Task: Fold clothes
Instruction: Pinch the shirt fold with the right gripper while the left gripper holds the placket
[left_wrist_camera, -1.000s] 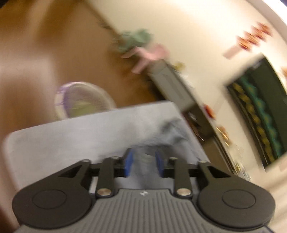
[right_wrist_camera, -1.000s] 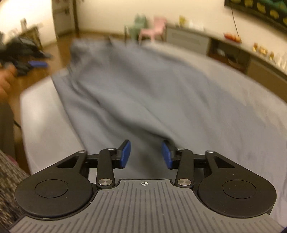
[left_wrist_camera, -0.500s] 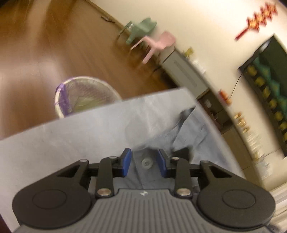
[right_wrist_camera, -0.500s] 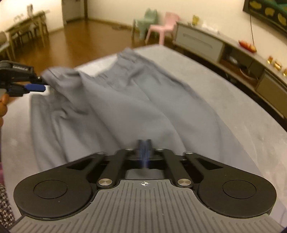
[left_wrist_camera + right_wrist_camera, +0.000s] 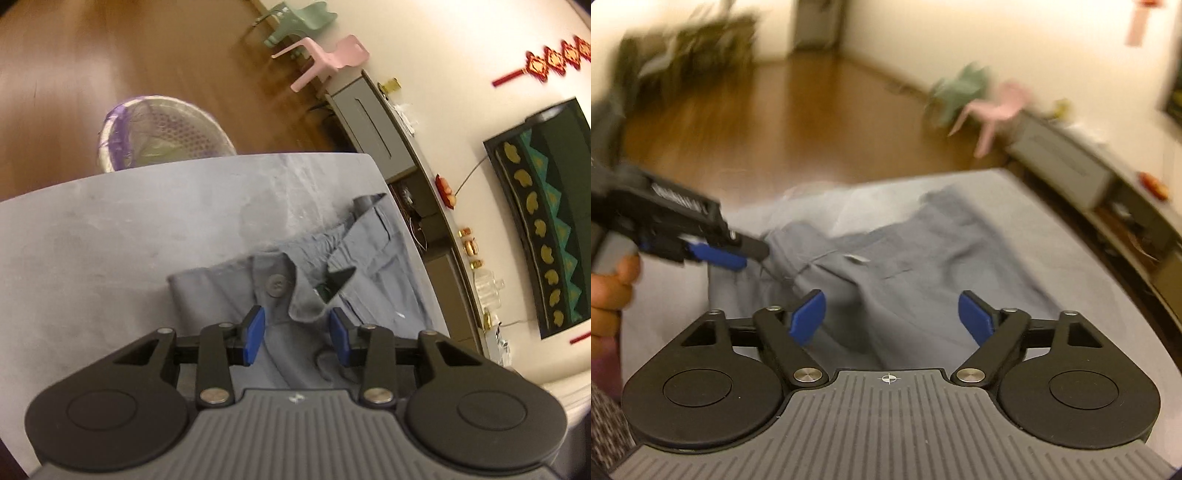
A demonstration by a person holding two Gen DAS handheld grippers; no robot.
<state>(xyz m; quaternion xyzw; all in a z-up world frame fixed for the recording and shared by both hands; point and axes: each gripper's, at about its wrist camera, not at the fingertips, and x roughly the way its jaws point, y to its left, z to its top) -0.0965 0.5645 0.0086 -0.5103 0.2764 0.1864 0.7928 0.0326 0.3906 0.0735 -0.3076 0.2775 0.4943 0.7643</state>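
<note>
The only writing is a white line of lettering on the black body of the left gripper [image 5: 720,258], too blurred to read. A mesh basket [image 5: 162,138] with a purple liner stands on the wooden floor beyond the surface [image 5: 110,229]; its contents cannot be made out. The grey trousers [image 5: 373,266] lie crumpled on the pale grey surface, waistband and button [image 5: 277,285] upward. The left gripper's blue fingers [image 5: 255,334] are opening, part spread, the cloth between them unpinched. The right gripper [image 5: 892,319] opens its fingers wide above the trousers, gripping nothing.
</note>
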